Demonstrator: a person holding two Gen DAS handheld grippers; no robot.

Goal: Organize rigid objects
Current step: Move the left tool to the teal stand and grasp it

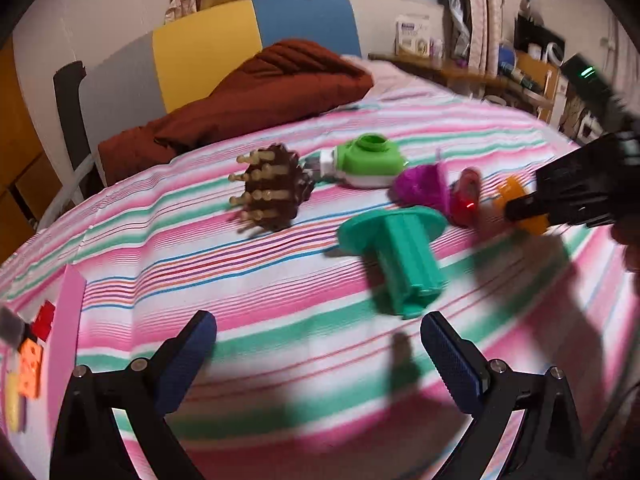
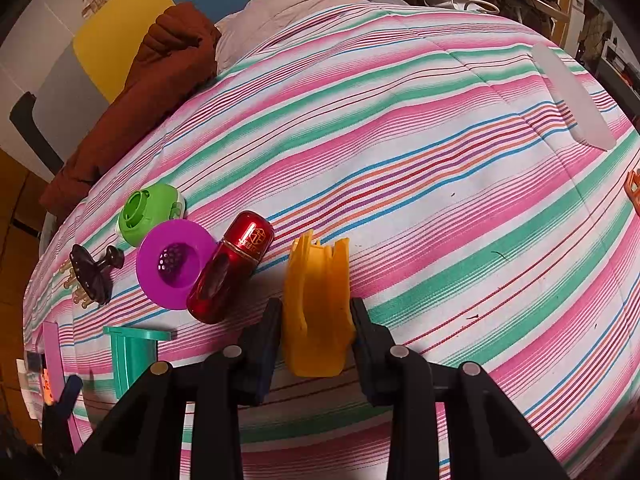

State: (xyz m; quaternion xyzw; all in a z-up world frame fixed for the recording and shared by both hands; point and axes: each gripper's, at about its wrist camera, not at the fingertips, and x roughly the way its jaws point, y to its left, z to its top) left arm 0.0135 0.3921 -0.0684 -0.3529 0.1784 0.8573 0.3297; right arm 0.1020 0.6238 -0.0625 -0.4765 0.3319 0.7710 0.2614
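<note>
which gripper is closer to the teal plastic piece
Left. The open left gripper sits just short of the teal plastic piece; the right gripper is off to one side, clamped on the orange piece.

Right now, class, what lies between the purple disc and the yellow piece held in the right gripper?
The red bottle lies between the purple disc and the yellow piece, which the right gripper is clamping. The right wrist view shows this most clearly.

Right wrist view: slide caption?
Right claw shut on yellow piece beside red bottle on striped bedspread.
</note>
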